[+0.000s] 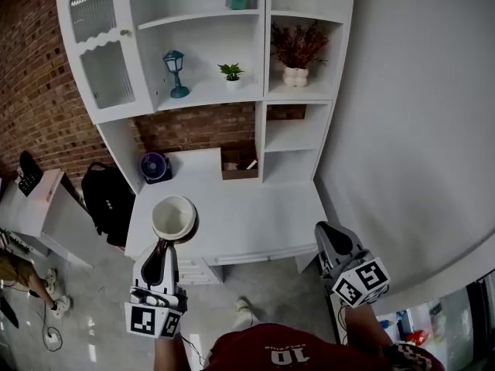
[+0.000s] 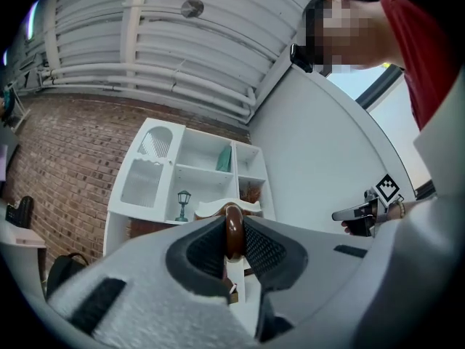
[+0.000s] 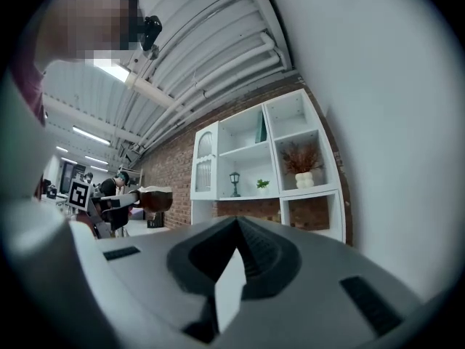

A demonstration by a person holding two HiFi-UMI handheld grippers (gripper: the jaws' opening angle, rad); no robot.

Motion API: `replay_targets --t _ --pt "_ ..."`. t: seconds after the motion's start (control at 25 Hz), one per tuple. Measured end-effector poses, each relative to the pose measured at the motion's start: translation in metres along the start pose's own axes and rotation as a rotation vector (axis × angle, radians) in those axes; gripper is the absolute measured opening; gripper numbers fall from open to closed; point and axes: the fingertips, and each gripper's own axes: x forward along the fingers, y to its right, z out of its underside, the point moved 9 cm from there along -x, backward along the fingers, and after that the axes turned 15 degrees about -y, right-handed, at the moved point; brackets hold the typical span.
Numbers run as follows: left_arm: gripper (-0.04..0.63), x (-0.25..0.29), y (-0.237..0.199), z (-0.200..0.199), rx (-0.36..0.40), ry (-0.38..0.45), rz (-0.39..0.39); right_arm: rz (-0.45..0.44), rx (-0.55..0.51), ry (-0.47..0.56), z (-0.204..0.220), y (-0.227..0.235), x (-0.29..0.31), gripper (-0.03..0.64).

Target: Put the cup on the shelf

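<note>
Grey floor (image 1: 93,315) fills the lower left of the head view, with the person's red shirt (image 1: 278,350) at the bottom edge. Just above it, the left gripper (image 1: 163,247) is at lower left and the right gripper (image 1: 326,233) at lower right, well apart, both pointing up the frame toward the furniture. In the left gripper view the jaws are clamped on the glossy brown handle (image 2: 233,231) of the cup (image 1: 173,217). The cup is upright, white inside and brown outside, and in the head view it lies over the front left part of the white desk (image 1: 247,222), clear of the shelves. In the right gripper view the right gripper's jaws are together with nothing between them, and the cup (image 3: 155,197) appears at mid left in the other gripper. Further back on the desk are a purple fan (image 1: 155,167) and a brown box (image 1: 238,162) in a low cubby; a black backpack (image 1: 108,195) sits on the floor to the left of the desk. The white shelf unit (image 1: 201,95) above carries a teal lantern (image 1: 175,72), a small green plant (image 1: 230,72) and a white vase of dried flowers (image 1: 295,62). Behind is a brick wall (image 1: 35,91) at left, and a plain white wall (image 1: 410,91) at right.
</note>
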Motion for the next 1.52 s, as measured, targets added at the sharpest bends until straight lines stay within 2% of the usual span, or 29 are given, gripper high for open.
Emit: replay_targets --t 0.16,0.44,0.72,1.08,1.52 --pt "0.052 0.043 -0.033 -0.001 -0.017 -0.002 0.012 0.000 0.005 0.007 -0.022 0.012 0.052 0.005" --pt "0.052 0.103 -0.087 0.001 -0.025 0.028 0.035 -0.006 -0.007 -0.006 -0.036 0.027 0.139 0.005" --pt "0.052 0.141 -0.129 0.001 -0.014 0.024 0.044 -0.008 -0.012 0.003 -0.047 0.023 0.188 0.005" --pt "0.052 0.166 -0.140 0.007 -0.045 0.038 0.077 0.002 -0.022 -0.032 -0.049 0.028 0.210 0.005" --pt "0.052 0.183 -0.152 0.015 -0.068 0.036 0.064 -0.063 -0.051 -0.042 -0.057 0.029 0.250 0.006"
